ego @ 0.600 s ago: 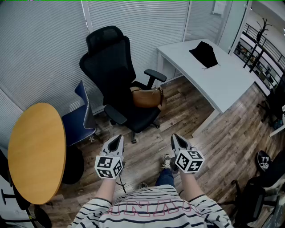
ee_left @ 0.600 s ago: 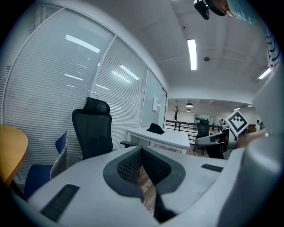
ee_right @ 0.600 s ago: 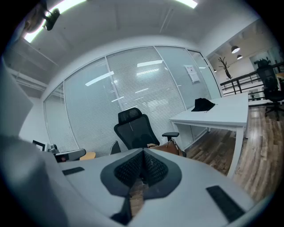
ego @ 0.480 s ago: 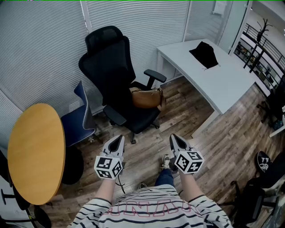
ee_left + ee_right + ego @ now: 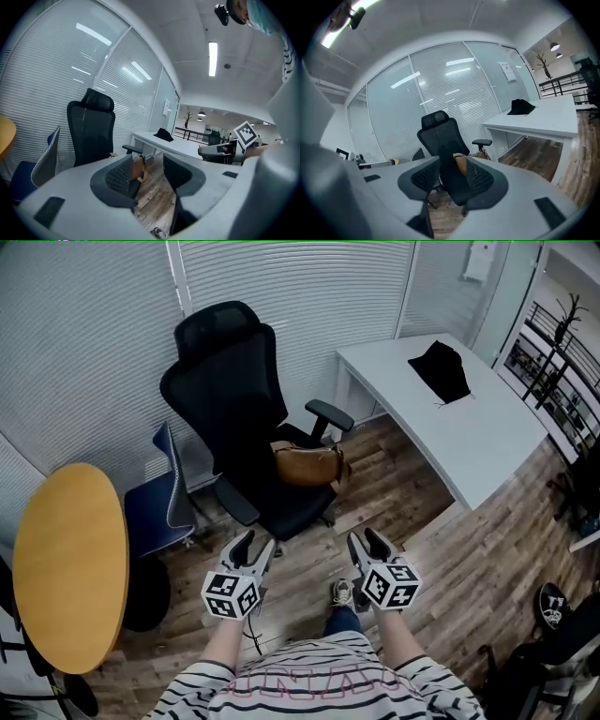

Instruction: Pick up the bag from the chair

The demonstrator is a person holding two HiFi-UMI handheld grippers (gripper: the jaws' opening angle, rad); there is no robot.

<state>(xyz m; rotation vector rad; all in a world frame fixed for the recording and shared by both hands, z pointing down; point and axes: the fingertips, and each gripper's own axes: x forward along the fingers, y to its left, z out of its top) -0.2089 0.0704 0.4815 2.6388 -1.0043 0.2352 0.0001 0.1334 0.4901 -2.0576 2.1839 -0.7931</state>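
Across the wood-floored office the tan bag (image 5: 305, 465) is lying untouched on the black chair (image 5: 230, 399), and I am holding my left gripper (image 5: 249, 544) and right gripper (image 5: 367, 540) spread, empty, well apart from it, so I am judging that the whole pickup remains.

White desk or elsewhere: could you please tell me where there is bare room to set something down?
The white desk is bare from the black cloth to its near end. The round wooden table is bare too. The brown bag fills the office chair seat.
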